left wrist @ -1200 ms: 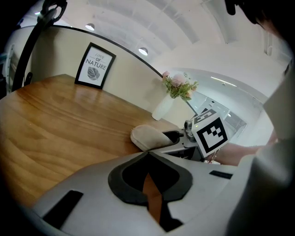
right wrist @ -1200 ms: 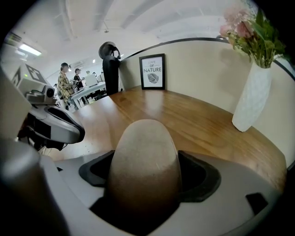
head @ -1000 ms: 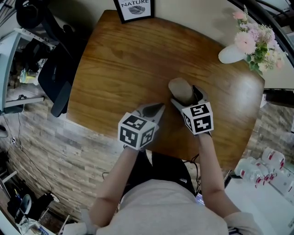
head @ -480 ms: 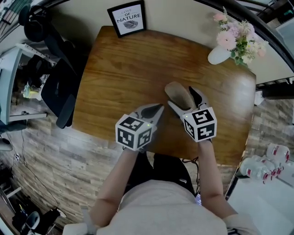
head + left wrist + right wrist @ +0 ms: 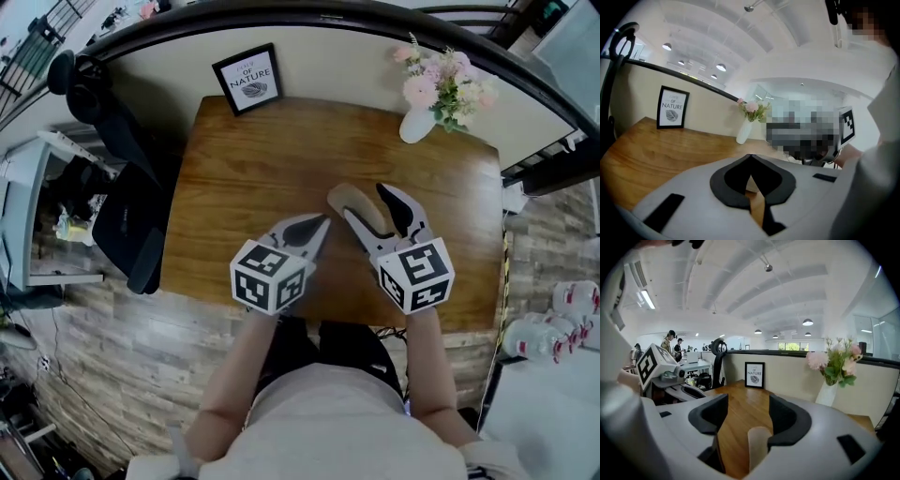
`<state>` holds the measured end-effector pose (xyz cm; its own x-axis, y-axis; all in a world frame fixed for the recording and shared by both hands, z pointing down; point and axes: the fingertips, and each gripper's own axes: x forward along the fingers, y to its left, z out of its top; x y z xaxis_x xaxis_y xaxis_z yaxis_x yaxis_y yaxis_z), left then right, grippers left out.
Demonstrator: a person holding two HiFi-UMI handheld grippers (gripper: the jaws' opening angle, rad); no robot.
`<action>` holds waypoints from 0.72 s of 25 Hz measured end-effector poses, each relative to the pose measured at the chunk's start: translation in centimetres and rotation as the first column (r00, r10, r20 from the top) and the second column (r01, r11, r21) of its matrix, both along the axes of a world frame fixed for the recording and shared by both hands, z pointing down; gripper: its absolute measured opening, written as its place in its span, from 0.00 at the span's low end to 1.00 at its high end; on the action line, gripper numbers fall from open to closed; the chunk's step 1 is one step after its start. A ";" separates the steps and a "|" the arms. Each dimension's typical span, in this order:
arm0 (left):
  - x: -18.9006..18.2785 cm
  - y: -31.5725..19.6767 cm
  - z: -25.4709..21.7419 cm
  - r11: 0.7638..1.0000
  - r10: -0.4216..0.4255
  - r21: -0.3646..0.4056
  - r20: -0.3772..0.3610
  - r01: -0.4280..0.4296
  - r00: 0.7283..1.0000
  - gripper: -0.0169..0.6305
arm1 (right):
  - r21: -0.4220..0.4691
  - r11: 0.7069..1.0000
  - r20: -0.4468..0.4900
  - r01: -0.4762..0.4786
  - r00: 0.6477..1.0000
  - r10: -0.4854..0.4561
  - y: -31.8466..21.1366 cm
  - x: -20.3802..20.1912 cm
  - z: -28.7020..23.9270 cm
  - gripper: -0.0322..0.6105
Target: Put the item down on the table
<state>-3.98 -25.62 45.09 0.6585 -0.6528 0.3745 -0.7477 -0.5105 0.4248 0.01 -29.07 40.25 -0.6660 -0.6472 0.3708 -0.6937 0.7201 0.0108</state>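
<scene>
A tan, rounded item [image 5: 349, 202] lies on the wooden table [image 5: 244, 159], near its middle. My right gripper [image 5: 366, 202] reaches over it from the near side, and the item's near end sits between the jaws. In the right gripper view the item [image 5: 758, 446] lies against the right jaw, with bare table showing between it and the left one. The right gripper [image 5: 747, 405] jaws are closing and do not clamp the item. My left gripper [image 5: 324, 221] hovers to the left, shut and empty, with its tips [image 5: 751, 157] meeting.
A framed print [image 5: 247, 78] leans at the table's far left edge. A white vase of pink flowers [image 5: 431, 94] stands at the far right corner. A black office chair [image 5: 131, 225] is off the left side. Shelves and bottles [image 5: 553, 328] are to the right.
My right gripper has drawn back slightly toward me, so more of the tan item shows past its jaws. The head view has shifted to take in the whole table. The left gripper stays shut.
</scene>
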 end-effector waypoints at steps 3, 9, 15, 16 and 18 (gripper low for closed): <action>-0.1 0.2 -1.6 0.999 0.014 0.045 0.005 -0.014 1.000 0.05 | 0.042 0.999 0.024 -0.010 1.000 0.009 0.7 0.4 -1.7 0.44; 0.4 1.1 -4.0 0.988 0.069 0.132 0.111 -0.084 0.991 0.05 | 0.062 0.998 0.086 -0.021 0.996 0.016 2.6 0.7 -3.4 0.31; 1.4 2.0 -5.3 0.979 0.098 0.167 0.109 -0.115 0.989 0.05 | 0.089 0.995 0.101 -0.041 0.994 0.032 4.3 1.7 -3.9 0.13; 1.6 2.1 -5.5 0.978 0.102 0.171 0.110 -0.120 0.989 0.05 | 0.092 0.995 0.104 -0.047 0.994 0.038 4.5 1.9 -4.0 0.11; 2.0 2.2 -5.7 0.976 0.105 0.181 0.103 -0.122 0.989 0.05 | 0.099 0.993 0.116 -0.065 0.992 0.054 4.9 2.5 -4.1 0.07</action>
